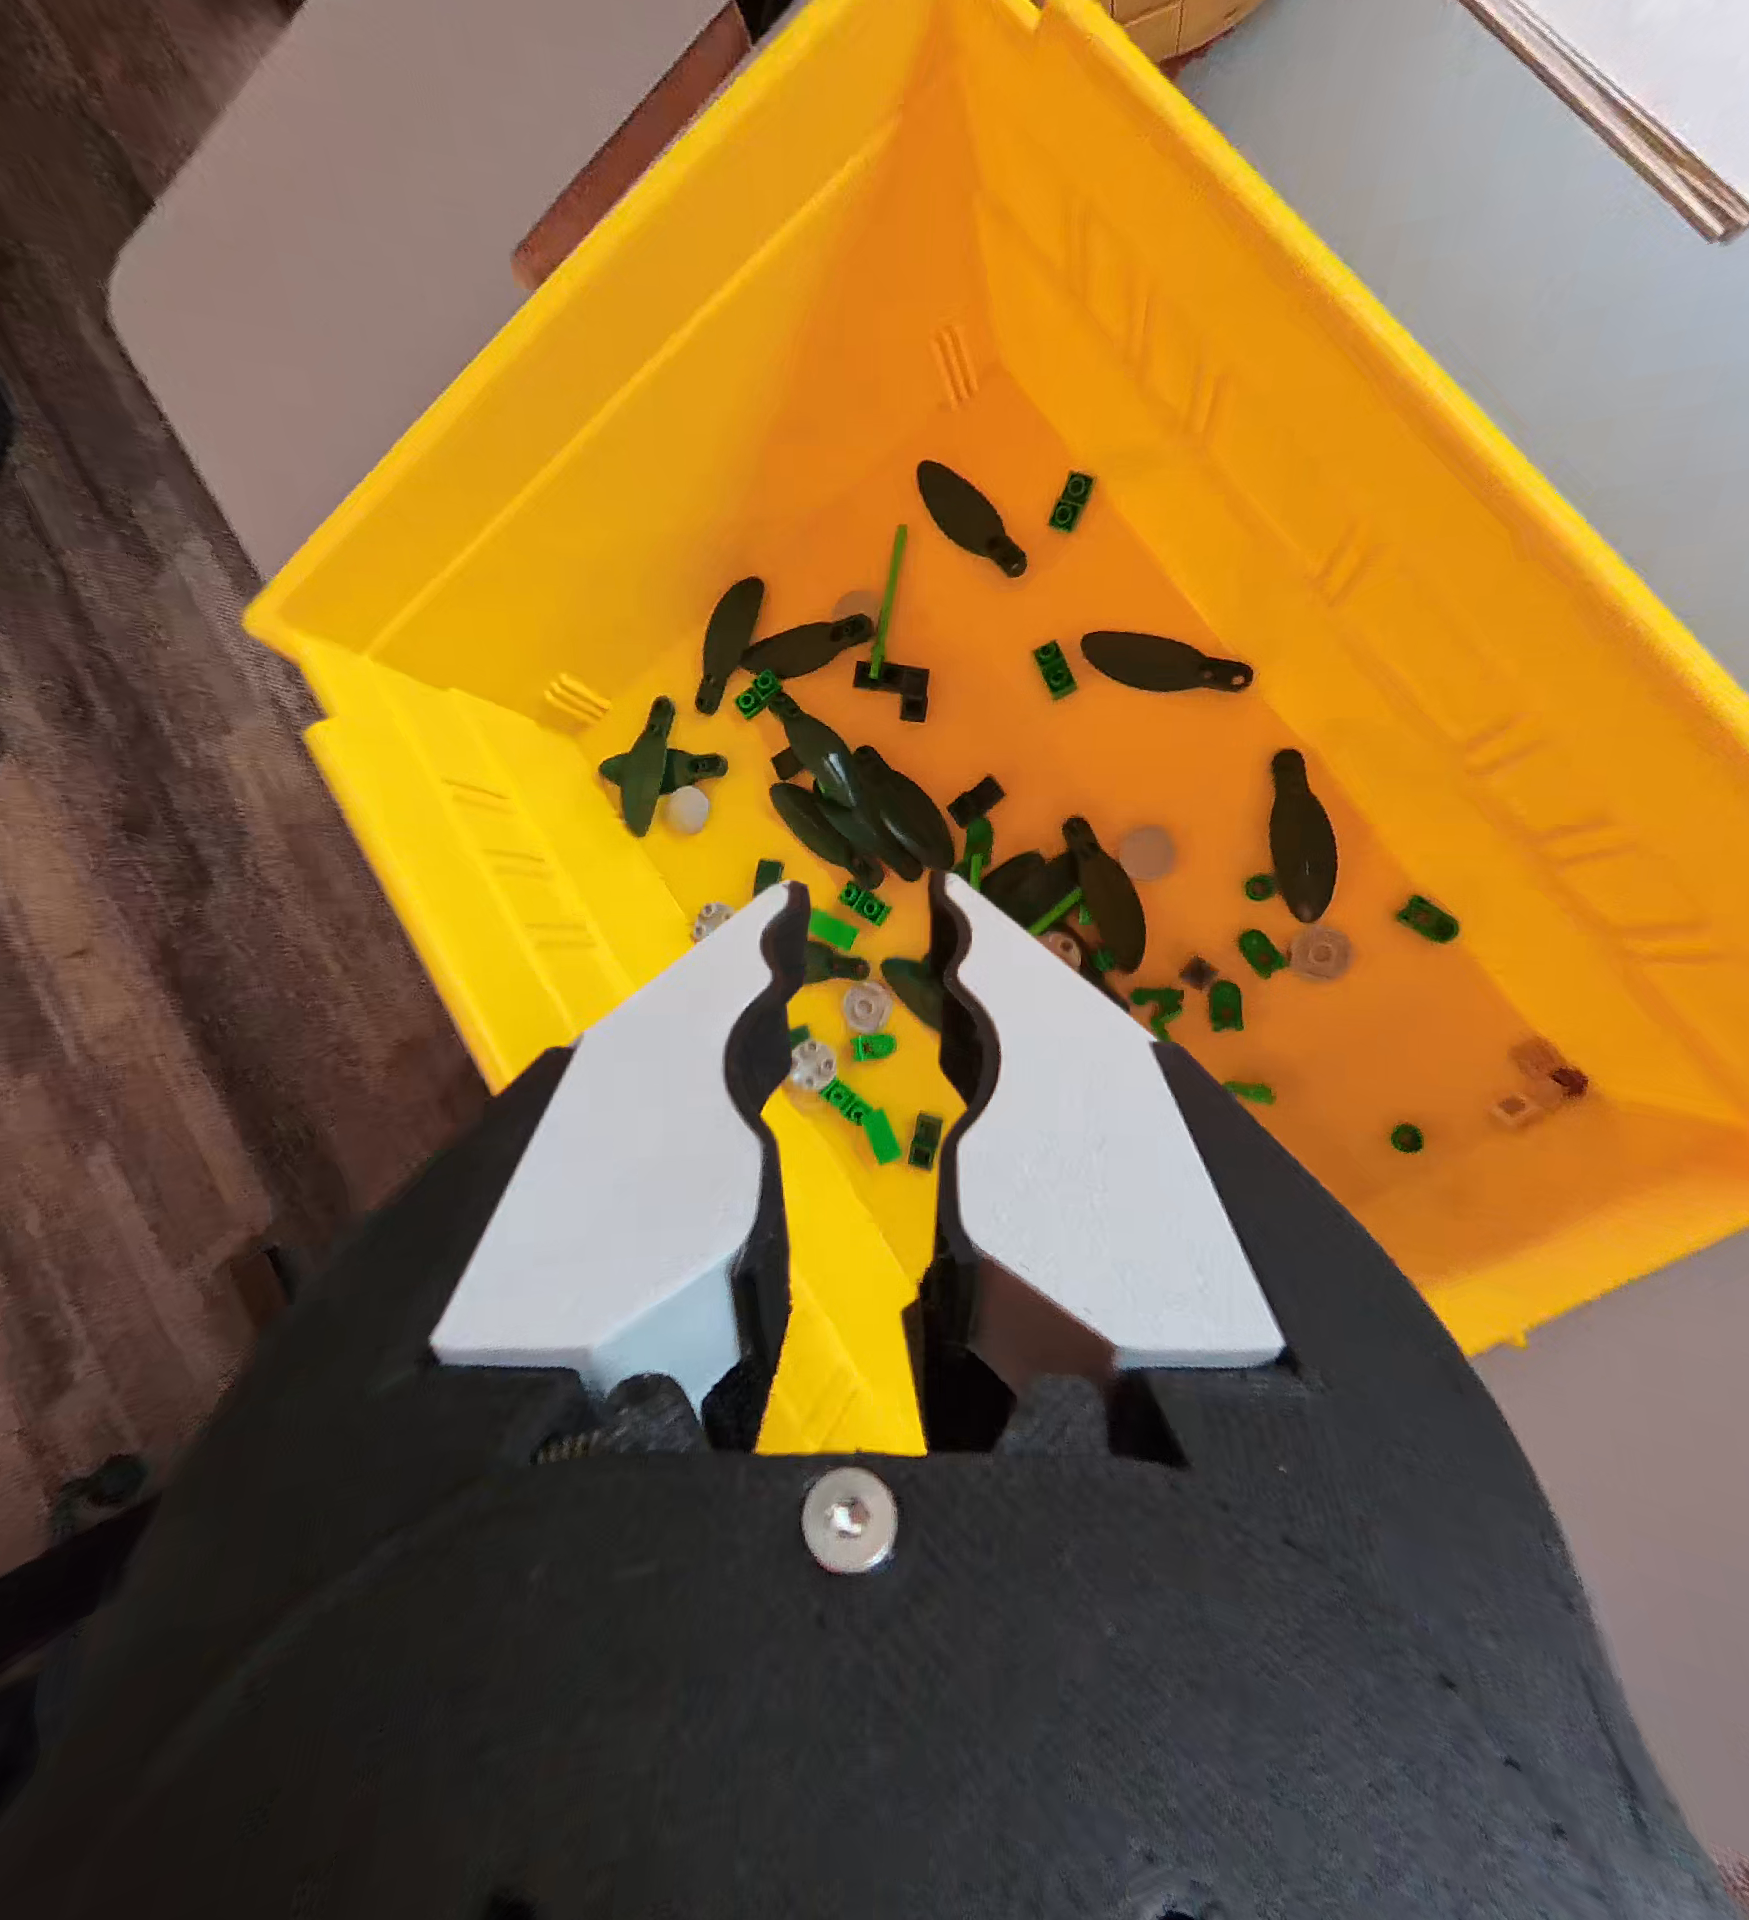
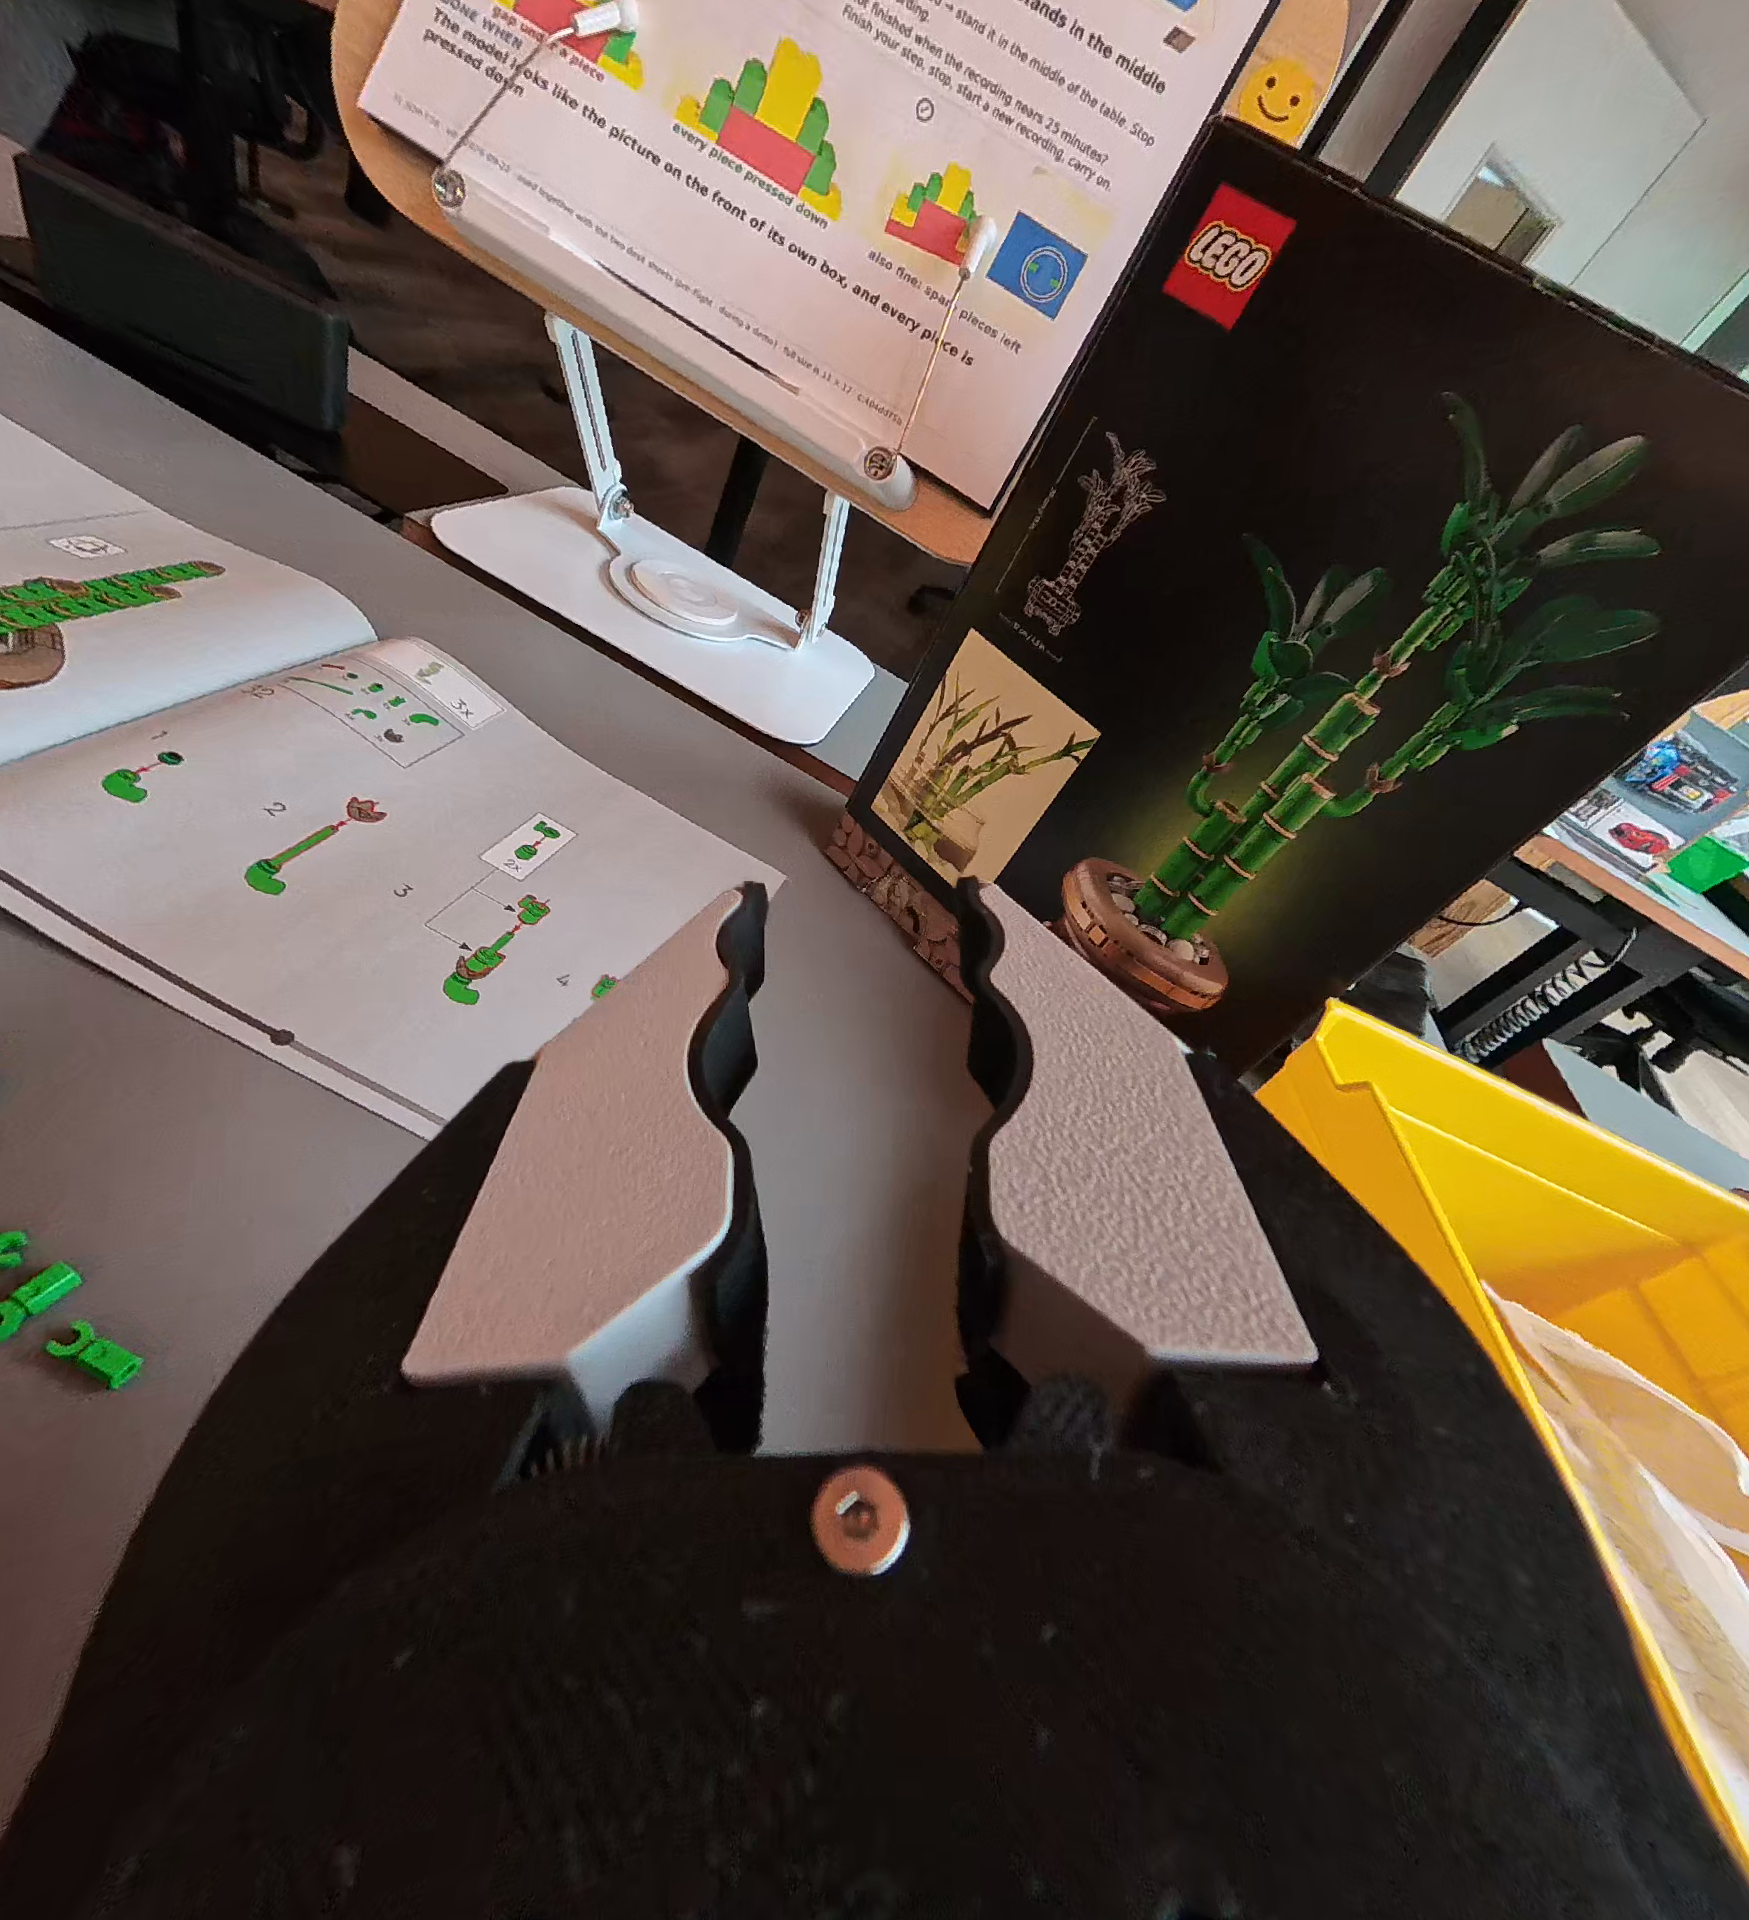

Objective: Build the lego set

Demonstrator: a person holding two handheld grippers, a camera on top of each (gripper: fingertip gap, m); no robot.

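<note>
In the left wrist view a yellow bin [image 1: 641,436] holds several loose pieces: dark green leaf pieces [image 1: 1301,836], small bright green pieces [image 1: 1055,668], clear round studs [image 1: 866,1006] and a thin green rod [image 1: 889,592]. My left gripper [image 1: 868,896] hangs over the bin's near corner, open and empty, above the pieces. In the right wrist view my right gripper [image 2: 862,902] is open and empty above the grey table [image 2: 174,1195]. Several small green clip pieces [image 2: 23,1304] lie at the left. An open instruction booklet [image 2: 330,831] lies ahead on the left.
The set's black box [image 2: 1348,623] stands upright ahead on the right. A white stand [image 2: 662,603] with an instruction sheet is behind the booklet. A second yellow bin [image 2: 1576,1278] with plastic bags sits at the right. Wooden floor [image 1: 70,935] lies left of the table. My hands' fingertips stand some 65 centimetres from each other.
</note>
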